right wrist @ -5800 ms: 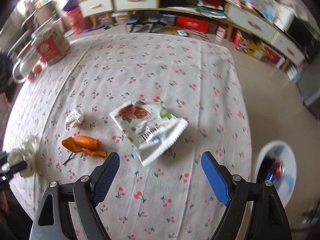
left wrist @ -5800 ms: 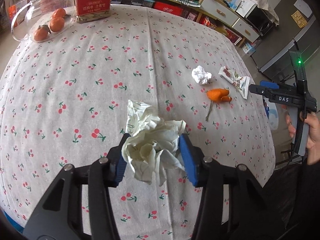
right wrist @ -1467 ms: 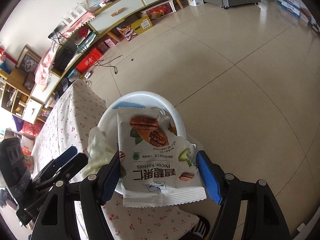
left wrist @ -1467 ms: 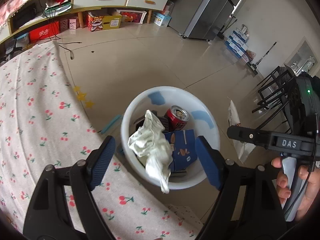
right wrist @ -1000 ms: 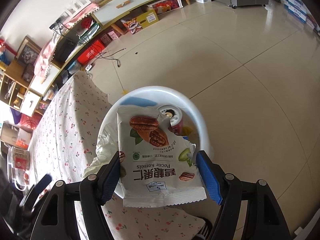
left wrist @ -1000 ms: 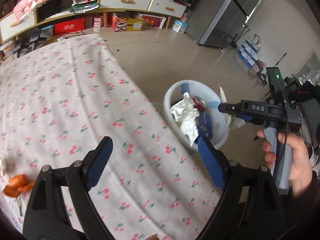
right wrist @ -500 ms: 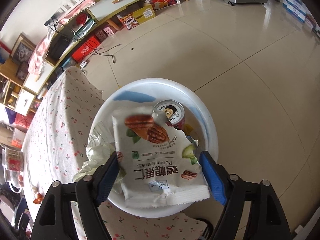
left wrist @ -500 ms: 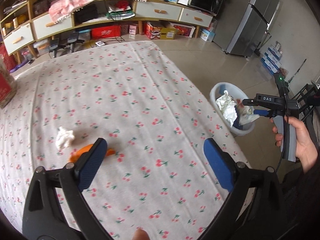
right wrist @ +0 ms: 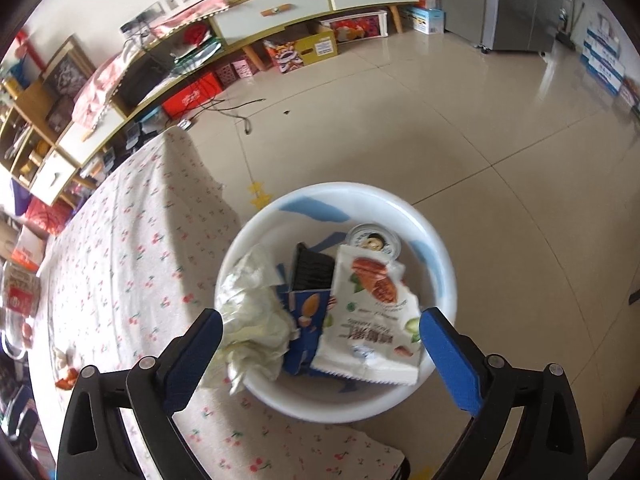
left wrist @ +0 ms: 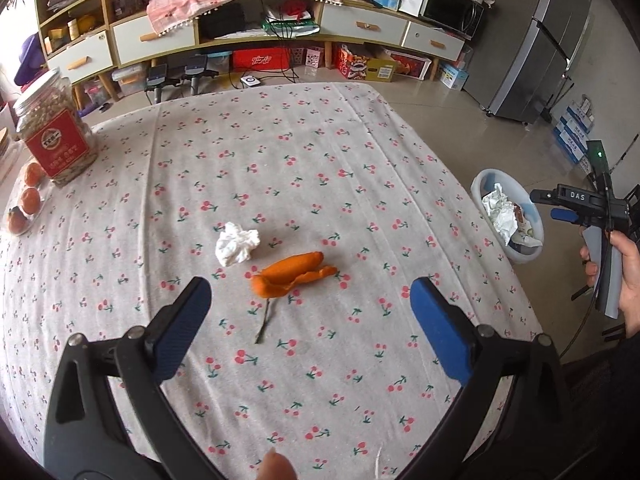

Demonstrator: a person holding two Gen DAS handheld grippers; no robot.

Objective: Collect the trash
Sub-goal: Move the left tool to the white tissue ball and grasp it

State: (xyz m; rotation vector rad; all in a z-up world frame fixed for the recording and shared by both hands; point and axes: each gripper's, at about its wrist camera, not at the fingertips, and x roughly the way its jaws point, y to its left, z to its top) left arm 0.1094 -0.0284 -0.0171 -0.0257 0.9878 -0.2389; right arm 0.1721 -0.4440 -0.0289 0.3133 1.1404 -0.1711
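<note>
My left gripper is open and empty above the cherry-print tablecloth. An orange peel with a thin stem and a small white crumpled tissue lie just beyond its fingers. My right gripper is open and empty above the white trash bin on the floor. In the bin lie the pecan snack wrapper, a large crumpled paper, a blue carton and a can. The bin and right gripper show in the left wrist view.
A jar with a red label and a few oranges sit at the table's far left. The table edge lies next to the bin. Shelves and drawers line the far wall; a fridge stands right.
The snack wrapper has dropped from my right gripper into the bin and the jaws have opened. My left gripper has swung back from the bin over the table toward the peel and tissue.
</note>
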